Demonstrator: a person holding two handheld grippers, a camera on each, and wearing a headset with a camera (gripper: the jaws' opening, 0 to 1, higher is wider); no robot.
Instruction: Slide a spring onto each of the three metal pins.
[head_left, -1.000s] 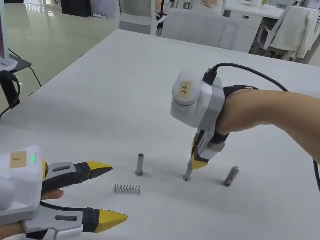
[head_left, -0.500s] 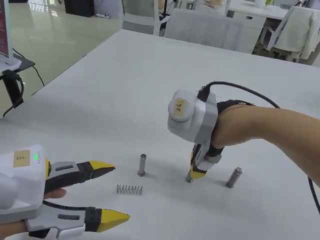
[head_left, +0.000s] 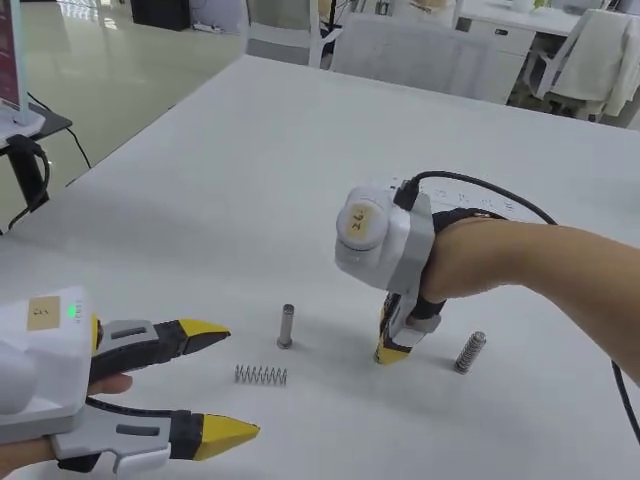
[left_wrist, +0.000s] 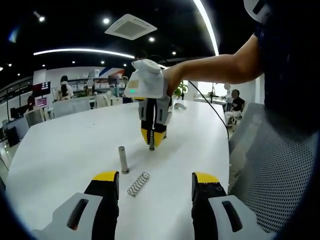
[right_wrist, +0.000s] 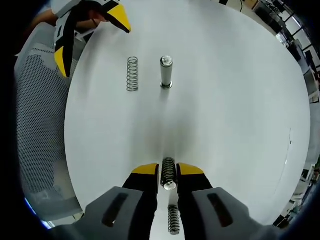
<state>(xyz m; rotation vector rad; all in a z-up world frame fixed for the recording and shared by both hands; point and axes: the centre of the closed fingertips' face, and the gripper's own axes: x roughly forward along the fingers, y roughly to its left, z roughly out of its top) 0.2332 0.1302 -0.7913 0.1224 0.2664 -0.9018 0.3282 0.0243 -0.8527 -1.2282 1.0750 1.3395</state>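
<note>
- The right hand-held gripper (right_wrist: 169, 170) is pointing steeply down at the table (head_left: 300, 180). Its jaws are closing on a spring (right_wrist: 169, 166) that is sitting around the middle pin (right_wrist: 169, 185).
- I'd judge the steep hold is letting the coil run straight down along the pin's own line.
- The pin's top is showing through the coil between the jaws, so this spring is looking close to seated.
- Just beside that gripper, on the side away from the other hand, a third pin (head_left: 469, 352) is already wearing its spring.
- The left hand-held gripper (left_wrist: 155, 180) is hovering low over the table with its jaws wide apart and gripping nothing, probably waiting for the next pick.
- The loose spring (left_wrist: 138, 184) is lying flat on the table just ahead of it, within the gap of the jaws and touching neither.
- The bare pin (left_wrist: 122, 160) is standing upright just beyond that spring.
</note>
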